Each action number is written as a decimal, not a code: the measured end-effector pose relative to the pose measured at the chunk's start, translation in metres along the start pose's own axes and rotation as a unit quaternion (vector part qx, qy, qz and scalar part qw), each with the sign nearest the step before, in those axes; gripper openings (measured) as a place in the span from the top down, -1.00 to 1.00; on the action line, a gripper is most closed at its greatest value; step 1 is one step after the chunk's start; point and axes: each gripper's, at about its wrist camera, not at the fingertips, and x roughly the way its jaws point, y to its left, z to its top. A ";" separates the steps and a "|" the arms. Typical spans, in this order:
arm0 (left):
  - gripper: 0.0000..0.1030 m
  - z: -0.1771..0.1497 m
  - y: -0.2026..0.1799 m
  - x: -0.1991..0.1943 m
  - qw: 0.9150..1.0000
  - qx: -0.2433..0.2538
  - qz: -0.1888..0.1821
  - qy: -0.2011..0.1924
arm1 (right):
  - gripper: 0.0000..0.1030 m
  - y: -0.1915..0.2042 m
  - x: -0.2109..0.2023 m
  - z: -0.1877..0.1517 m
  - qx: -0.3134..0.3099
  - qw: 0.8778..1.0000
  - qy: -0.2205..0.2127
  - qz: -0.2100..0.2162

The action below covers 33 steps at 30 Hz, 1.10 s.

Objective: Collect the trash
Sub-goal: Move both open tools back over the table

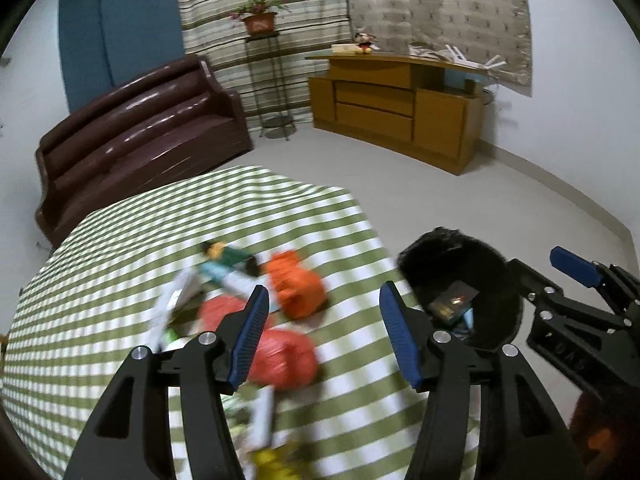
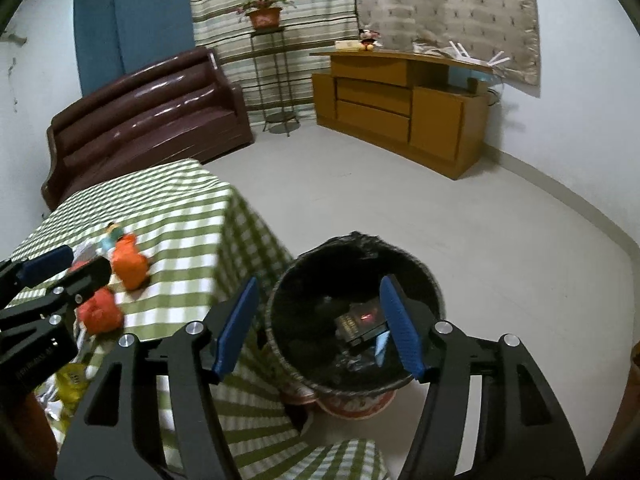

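The checked surface (image 1: 120, 248) is the landmark. Off its corner stands the black-lined bin (image 2: 356, 280), already holding a dark packet. On the cloth lie crumpled red and orange bags (image 1: 298, 288), then smaller blurred wrappers (image 1: 228, 268): likely light, soft, slippery, best pinched at a bunched fold. Both left gripper (image 1: 324, 332) and right gripper (image 2: 316, 324) have jaws apart, empty.

A home living room: maroon sofa (image 1: 140, 132), wooden sideboard (image 1: 396, 108), curtains (image 1: 264, 20), potted plant (image 1: 260, 20).
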 end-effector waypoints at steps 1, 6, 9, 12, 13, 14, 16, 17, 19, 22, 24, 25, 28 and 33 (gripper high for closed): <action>-0.11 -0.004 0.009 -0.004 1.000 -0.004 0.007 0.000 | -0.19 0.007 -0.002 -0.001 -0.004 1.000 0.002 0.006; -0.12 -0.023 0.044 -0.019 0.999 -0.019 0.030 0.001 | -0.19 0.043 -0.014 -0.011 -0.030 0.999 0.010 0.023; -0.15 -0.035 0.066 -0.027 0.999 -0.027 0.047 0.000 | -0.19 0.063 -0.021 -0.016 -0.045 0.998 0.014 0.033; -0.17 -0.046 0.086 -0.036 0.997 -0.038 0.061 -0.002 | -0.19 0.080 -0.027 -0.022 -0.052 0.997 0.018 0.045; -0.18 -0.051 0.095 -0.039 0.997 -0.043 0.067 -0.002 | -0.19 0.089 -0.030 -0.025 -0.055 0.997 0.020 0.051; -0.18 -0.054 0.100 -0.041 0.996 -0.047 0.070 -0.001 | -0.19 0.093 -0.032 -0.027 -0.056 0.997 0.021 0.055; -0.18 -0.064 0.115 -0.044 0.995 -0.055 0.077 0.001 | -0.19 0.107 -0.036 -0.033 -0.061 0.996 0.026 0.066; -0.18 -0.067 0.120 -0.046 0.995 -0.058 0.080 0.002 | -0.19 0.114 -0.037 -0.036 -0.065 0.995 0.027 0.069; -0.18 -0.076 0.132 -0.049 0.994 -0.066 0.088 0.005 | -0.19 0.127 -0.039 -0.044 -0.075 0.994 0.032 0.075; -0.18 -0.086 0.145 -0.053 0.992 -0.077 0.095 0.010 | -0.19 0.143 -0.041 -0.054 -0.083 0.992 0.042 0.086; -0.18 -0.095 0.152 -0.057 0.992 -0.081 0.099 0.012 | -0.19 0.152 -0.042 -0.059 -0.088 0.991 0.047 0.092; -0.18 -0.098 0.155 -0.057 0.991 -0.084 0.101 0.013 | -0.19 0.155 -0.042 -0.060 -0.091 0.990 0.048 0.094; -0.18 -0.107 0.163 -0.059 0.990 -0.092 0.103 0.018 | -0.19 0.165 -0.042 -0.067 -0.102 0.989 0.052 0.090; -0.19 -0.117 0.172 -0.061 0.990 -0.100 0.101 0.022 | -0.19 0.169 -0.033 -0.076 -0.107 0.989 0.075 0.076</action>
